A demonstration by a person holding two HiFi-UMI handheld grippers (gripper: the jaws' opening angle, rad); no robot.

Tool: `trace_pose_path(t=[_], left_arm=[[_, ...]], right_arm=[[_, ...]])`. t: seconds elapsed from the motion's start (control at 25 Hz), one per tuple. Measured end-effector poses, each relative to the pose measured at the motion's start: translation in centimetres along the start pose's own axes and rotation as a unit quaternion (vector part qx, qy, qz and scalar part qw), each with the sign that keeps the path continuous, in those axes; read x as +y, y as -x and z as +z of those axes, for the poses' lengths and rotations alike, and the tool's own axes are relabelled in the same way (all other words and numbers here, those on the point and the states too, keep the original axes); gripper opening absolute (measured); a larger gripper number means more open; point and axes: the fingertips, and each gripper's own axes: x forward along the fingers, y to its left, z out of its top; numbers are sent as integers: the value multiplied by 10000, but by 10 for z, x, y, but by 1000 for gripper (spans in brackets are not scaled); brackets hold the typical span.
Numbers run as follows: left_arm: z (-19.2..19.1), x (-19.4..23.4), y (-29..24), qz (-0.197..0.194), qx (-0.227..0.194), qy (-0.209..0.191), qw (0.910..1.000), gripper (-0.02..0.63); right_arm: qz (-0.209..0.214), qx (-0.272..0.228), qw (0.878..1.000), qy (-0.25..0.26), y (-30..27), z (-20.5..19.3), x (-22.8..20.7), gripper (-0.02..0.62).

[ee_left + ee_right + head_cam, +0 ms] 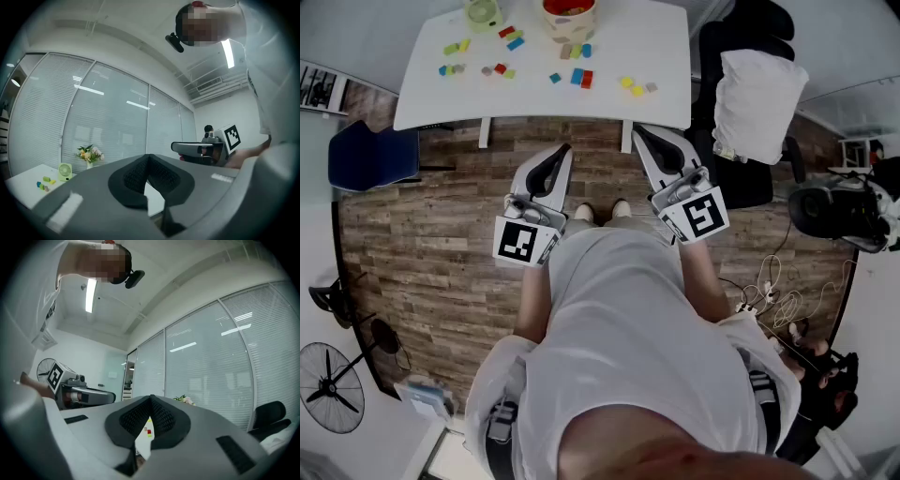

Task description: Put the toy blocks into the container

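Observation:
Several small coloured toy blocks lie scattered on the white table at the top of the head view. A cream container with red and orange pieces inside stands at the table's far edge. I stand back from the table. My left gripper and right gripper are held level at waist height over the wooden floor, pointing at the table. Both are shut and hold nothing. The left gripper sees blocks far off. Past the right gripper, blocks show through the gap below its tips.
A small green fan stands on the table beside the container. A blue chair is at the left, a black office chair with a white pillow at the right. Cables and a standing fan are on the floor.

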Motion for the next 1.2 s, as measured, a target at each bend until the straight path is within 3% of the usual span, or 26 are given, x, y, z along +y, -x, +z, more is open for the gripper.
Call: trace_pose_path(t=[0.2,0.48,0.72,1.0,1.2], left_arm=[[-10,-10,-10,35,129,39,9999,-2],[-44,-21,-23,183,580,-33,9981,-2],[-59,-31,-43,277,697,130,9971,-2],[-64,-27,-66,189,724,189,9970,-2],[-74,-1,-90,129,665,287,9973,-2]], right_arm=[[-26,12,9998,-175,15,-12,-23,0],[-492,654,9944,-673,62,-74,-71,0],[-621,933,9892,-949,90,-107,-96,2],[-797,1171,9842,-1060,88,-130,-114,2],[-905,1370,9814,-999,63,-149,-140,2]])
